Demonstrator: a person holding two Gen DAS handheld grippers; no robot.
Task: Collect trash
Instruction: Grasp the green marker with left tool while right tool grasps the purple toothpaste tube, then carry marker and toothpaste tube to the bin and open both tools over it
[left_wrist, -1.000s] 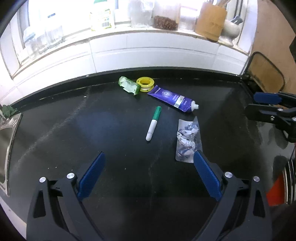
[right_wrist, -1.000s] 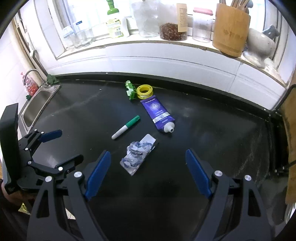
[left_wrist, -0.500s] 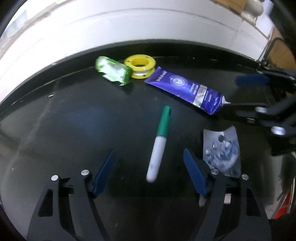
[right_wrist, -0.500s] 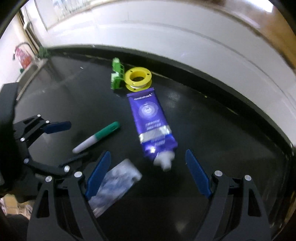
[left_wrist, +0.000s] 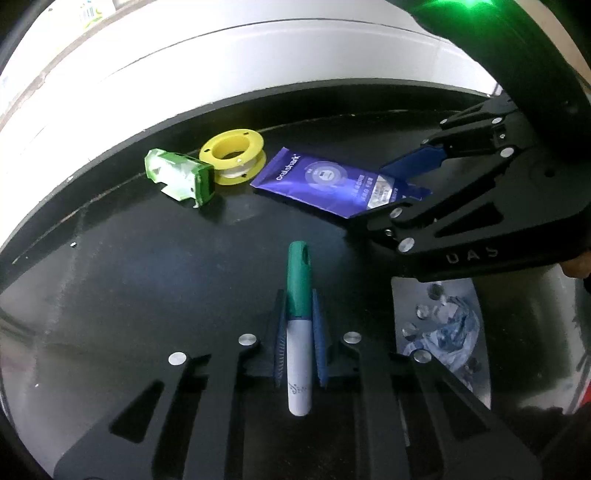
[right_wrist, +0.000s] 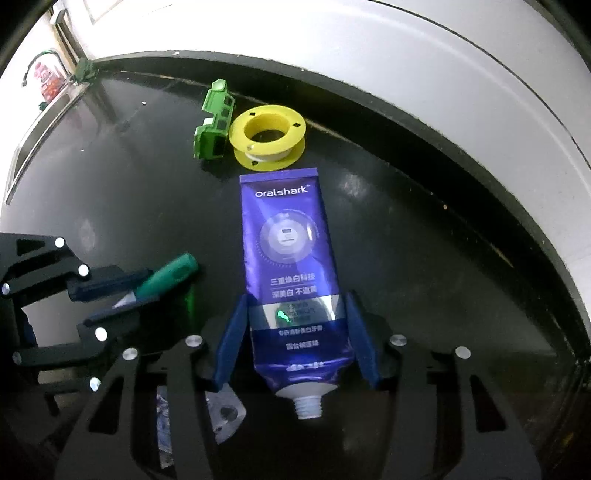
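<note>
Left tool (left_wrist: 299, 314) clamped on marker (left_wrist: 298, 332), right tool (right_wrist: 297, 306) closing around toothpaste tube (right_wrist: 291, 266).

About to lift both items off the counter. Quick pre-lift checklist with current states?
1. Left gripper shut on the marker: ok.
2. Grip sits near the marker's middle, at the cap joint: ok.
3. Right gripper around the toothpaste tube, jaws closing, pads firmly pressing: cannot tell.
4. Tube has its cap on: not ok, bare threaded nozzle.
5. Yellow spool and green piece clear of both grippers: ok.
6. Blister pack collected: not ok, on the counter.
</note>
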